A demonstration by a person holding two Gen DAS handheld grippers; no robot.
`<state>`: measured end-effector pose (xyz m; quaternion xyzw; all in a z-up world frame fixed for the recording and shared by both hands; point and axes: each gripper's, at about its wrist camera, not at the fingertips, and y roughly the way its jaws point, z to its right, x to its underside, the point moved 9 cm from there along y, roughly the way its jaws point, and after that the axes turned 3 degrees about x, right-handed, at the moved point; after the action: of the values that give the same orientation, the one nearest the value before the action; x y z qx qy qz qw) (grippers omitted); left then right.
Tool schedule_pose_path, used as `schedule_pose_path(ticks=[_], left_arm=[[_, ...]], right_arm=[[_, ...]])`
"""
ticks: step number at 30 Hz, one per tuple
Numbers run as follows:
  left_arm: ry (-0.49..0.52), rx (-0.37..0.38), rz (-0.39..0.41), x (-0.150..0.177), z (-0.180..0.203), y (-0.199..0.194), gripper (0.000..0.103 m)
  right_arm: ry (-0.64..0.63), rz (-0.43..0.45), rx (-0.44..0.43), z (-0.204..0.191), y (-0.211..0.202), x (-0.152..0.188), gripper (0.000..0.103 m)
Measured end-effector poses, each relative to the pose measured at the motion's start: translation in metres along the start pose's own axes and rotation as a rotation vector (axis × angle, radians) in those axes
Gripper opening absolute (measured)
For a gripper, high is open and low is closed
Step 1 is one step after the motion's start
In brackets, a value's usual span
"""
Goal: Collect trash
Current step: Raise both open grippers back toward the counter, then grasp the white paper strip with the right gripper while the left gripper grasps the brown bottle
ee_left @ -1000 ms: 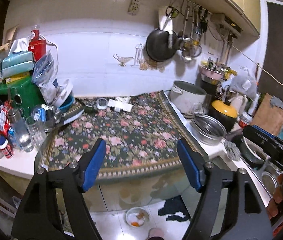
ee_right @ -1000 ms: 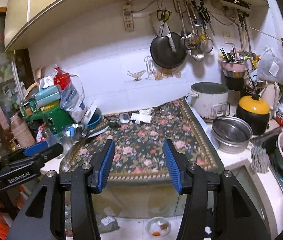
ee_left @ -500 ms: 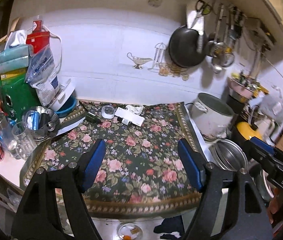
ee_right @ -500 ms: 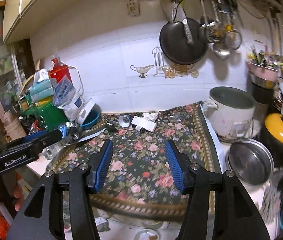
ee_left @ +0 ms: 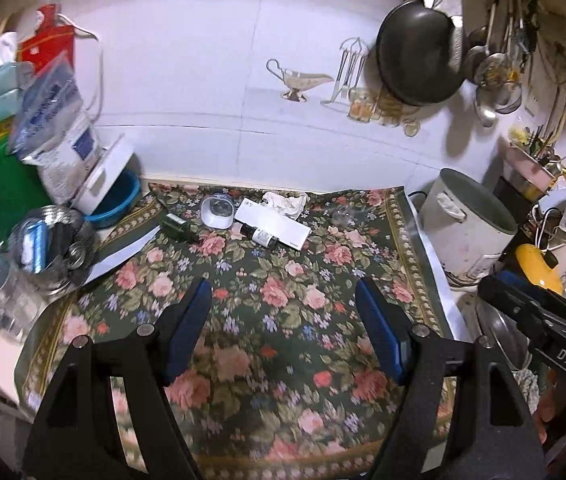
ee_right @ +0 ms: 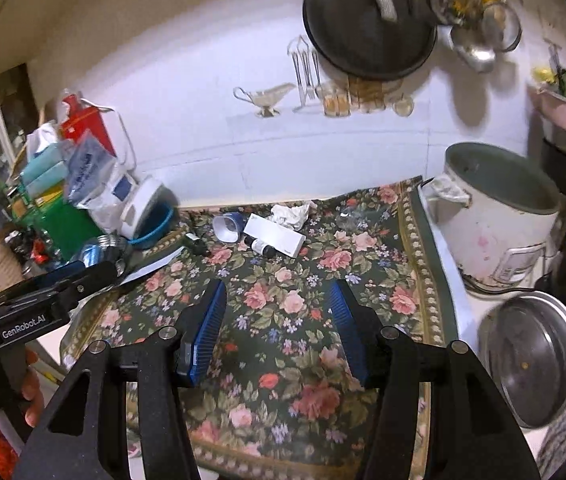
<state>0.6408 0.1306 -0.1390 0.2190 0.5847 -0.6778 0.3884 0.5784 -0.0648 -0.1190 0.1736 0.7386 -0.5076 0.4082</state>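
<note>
**Both grippers empty above the floral cloth, trash at its far edge**

The left gripper [ee_left: 283, 300] hangs over the floral cloth [ee_left: 283, 320] that covers the bench, its blue-padded jaws spread wide with nothing between them. The right gripper [ee_right: 279, 300] is over the same cloth, jaws parted somewhat less and also empty.

The trash lies in a loose cluster at the cloth's far edge, close to the white tiled wall [ee_left: 203, 80]. A crumpled white tissue [ee_left: 286, 202] sits at the very back of the cloth. Just in front of it lies a flat white carton [ee_left: 273, 229], and a small dark bottle with a white label [ee_left: 259, 236] rests against the carton's near side. To the left of the carton a small white cup [ee_left: 216, 212] lies tipped over, and left of that, a dark green bottle [ee_left: 179, 227] lies on its side.

Off the cloth's right edge stands a white rice cooker [ee_left: 467, 228].
</note>
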Motion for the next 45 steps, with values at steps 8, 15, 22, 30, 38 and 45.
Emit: schedule_pose_path(ticks=[8, 15, 22, 30, 38, 45], left_arm=[[0.045, 0.013, -0.089, -0.035, -0.057, 0.092, 0.073], [0.054, -0.002, -0.184, -0.036, -0.11, 0.171, 0.073], [0.029, 0.014, -0.27, -0.022, -0.135, 0.229, 0.073], [0.032, 0.026, -0.312, -0.009, -0.142, 0.257, 0.073], [0.044, 0.029, -0.325, -0.006, -0.139, 0.262, 0.073], [0.046, 0.052, -0.34, -0.008, -0.123, 0.266, 0.073]], right_arm=[[0.059, -0.105, 0.049, -0.003, 0.111, -0.021, 0.05], [0.124, -0.221, 0.046, 0.0, 0.222, -0.02, 0.05], [0.173, -0.336, 0.0, 0.004, 0.314, -0.008, 0.05], [0.174, -0.361, -0.037, 0.006, 0.366, 0.0, 0.052], [0.192, -0.353, -0.138, -0.005, 0.362, -0.004, 0.032], [0.162, -0.297, -0.087, 0.006, 0.321, -0.01, 0.02]])
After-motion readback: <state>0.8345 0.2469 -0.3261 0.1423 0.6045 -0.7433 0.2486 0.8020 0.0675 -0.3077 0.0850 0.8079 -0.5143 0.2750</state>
